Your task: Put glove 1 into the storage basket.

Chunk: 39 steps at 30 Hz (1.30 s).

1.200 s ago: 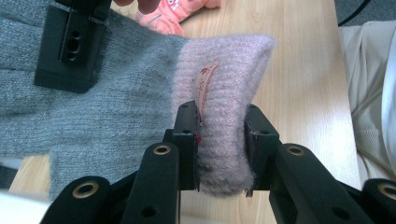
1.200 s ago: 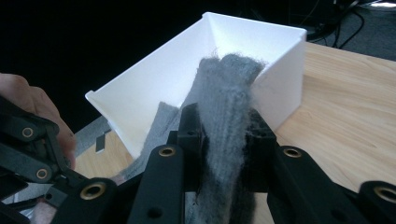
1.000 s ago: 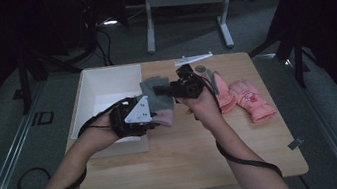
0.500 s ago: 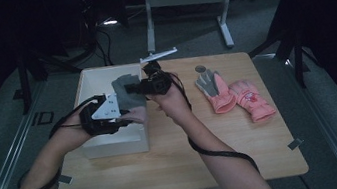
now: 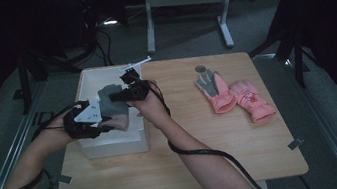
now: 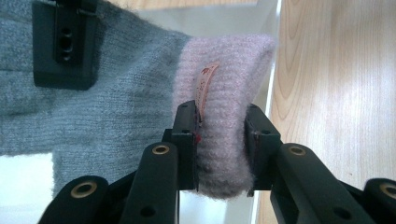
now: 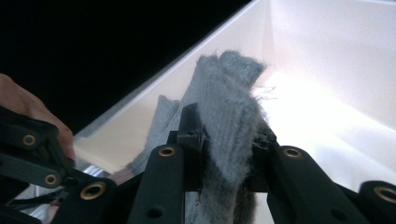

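Overhead, I see my left gripper (image 5: 105, 120) and right gripper (image 5: 117, 96) holding one grey-and-pink glove (image 5: 112, 108) between them above the white box (image 5: 113, 145). Two pink gloves (image 5: 235, 94) lie well apart on the table (image 5: 191, 162). Left gripper view: jaws clamp the pink cuff (image 6: 224, 135); its small tag (image 6: 205, 88) is unreadable. Right gripper view: jaws pinch the grey fingertip end (image 7: 229, 121).

the knitted glove (image 6: 140, 93) is grey with a pale pink ribbed cuff (image 6: 229, 116). the box (image 5: 113, 142) is white. two gloves (image 5: 235, 94) near the table's right edge are salmon pink, one with a grey palm. the table (image 5: 203, 140) is light wood grain. both hand-held grippers' jaws are black.
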Each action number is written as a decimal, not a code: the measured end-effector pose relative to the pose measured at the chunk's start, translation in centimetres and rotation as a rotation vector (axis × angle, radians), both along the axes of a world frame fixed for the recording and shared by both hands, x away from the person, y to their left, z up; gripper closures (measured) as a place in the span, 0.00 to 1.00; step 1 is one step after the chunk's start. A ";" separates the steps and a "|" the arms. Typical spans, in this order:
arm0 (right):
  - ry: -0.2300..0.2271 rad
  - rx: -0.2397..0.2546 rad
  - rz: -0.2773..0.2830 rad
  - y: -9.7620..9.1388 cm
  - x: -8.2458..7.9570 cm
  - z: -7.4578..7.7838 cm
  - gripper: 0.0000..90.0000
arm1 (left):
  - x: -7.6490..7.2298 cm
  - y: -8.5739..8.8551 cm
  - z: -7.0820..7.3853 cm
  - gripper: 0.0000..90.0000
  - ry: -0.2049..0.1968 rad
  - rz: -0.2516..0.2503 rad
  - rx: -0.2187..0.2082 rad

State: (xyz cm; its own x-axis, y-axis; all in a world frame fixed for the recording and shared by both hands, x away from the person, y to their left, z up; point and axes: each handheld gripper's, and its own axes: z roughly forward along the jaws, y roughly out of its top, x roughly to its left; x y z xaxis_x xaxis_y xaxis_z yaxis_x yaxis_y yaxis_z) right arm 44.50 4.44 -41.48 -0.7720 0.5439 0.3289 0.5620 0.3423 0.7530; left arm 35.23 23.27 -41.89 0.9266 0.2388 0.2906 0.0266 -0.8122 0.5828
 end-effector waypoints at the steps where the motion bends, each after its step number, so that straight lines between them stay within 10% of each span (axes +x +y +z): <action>1: 0.005 -0.006 0.000 0.1 0.2 -0.3 0.81 | 0.3 0.0 -0.3 0.78 0.006 0.004 0.007; 18: 0.056 -0.127 -0.111 0.8 2.2 -2.8 0.72 | 4.7 -1.5 -3.0 0.78 0.109 0.032 0.183; 29: 0.023 -0.033 -0.131 -2.9 1.5 -0.7 0.64 | 6.2 -2.8 -4.2 0.72 0.182 0.068 0.304; 39: -0.017 0.028 -0.063 -6.8 -0.9 0.8 0.59 | 5.3 -2.3 -2.8 0.50 0.171 0.119 0.173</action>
